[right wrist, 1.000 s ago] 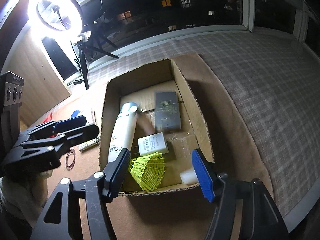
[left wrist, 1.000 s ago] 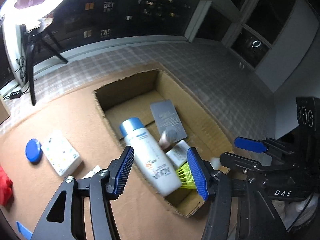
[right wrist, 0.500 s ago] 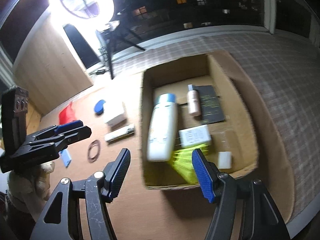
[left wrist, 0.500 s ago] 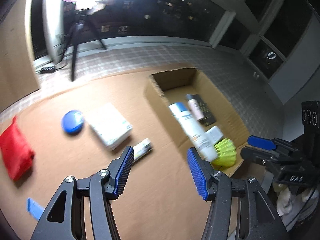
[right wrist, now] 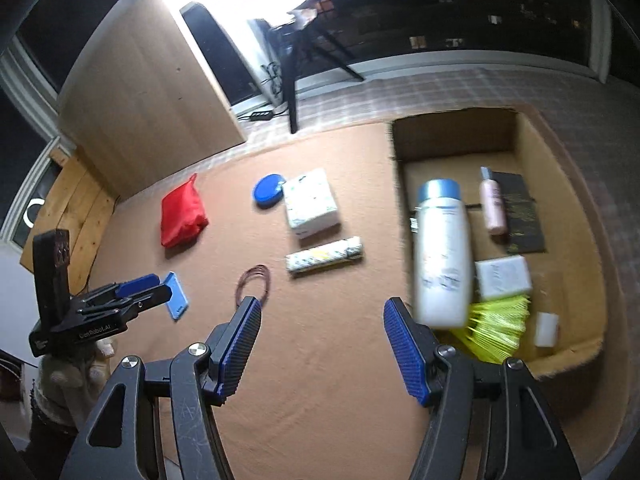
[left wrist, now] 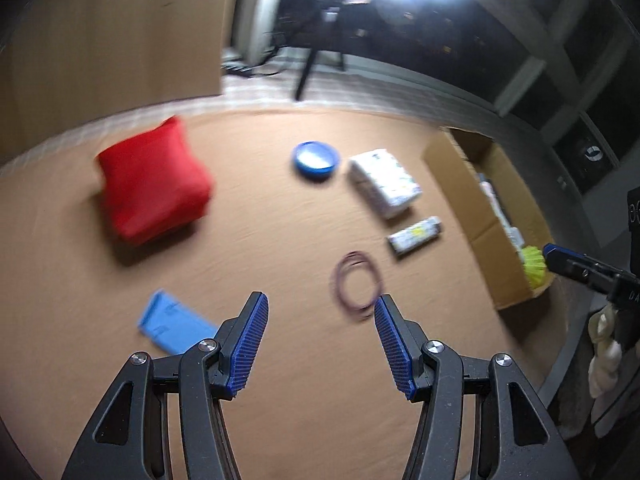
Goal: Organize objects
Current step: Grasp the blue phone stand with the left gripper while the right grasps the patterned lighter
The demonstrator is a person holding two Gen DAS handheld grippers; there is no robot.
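Objects lie scattered on the brown counter (left wrist: 280, 420): red pouch (left wrist: 154, 180), blue lid (left wrist: 316, 159), white pack (left wrist: 384, 182), small tube (left wrist: 416, 235), rubber band loop (left wrist: 357, 289), blue card (left wrist: 172, 322). Cardboard box (right wrist: 568, 184) on the right w/ white bottle (right wrist: 442, 256), yellow shuttlecock (right wrist: 498, 326) inside. Left gripper (left wrist: 320, 344) fingers spread, nothing btwn. Right gripper (right wrist: 322, 350) likewise, empty.
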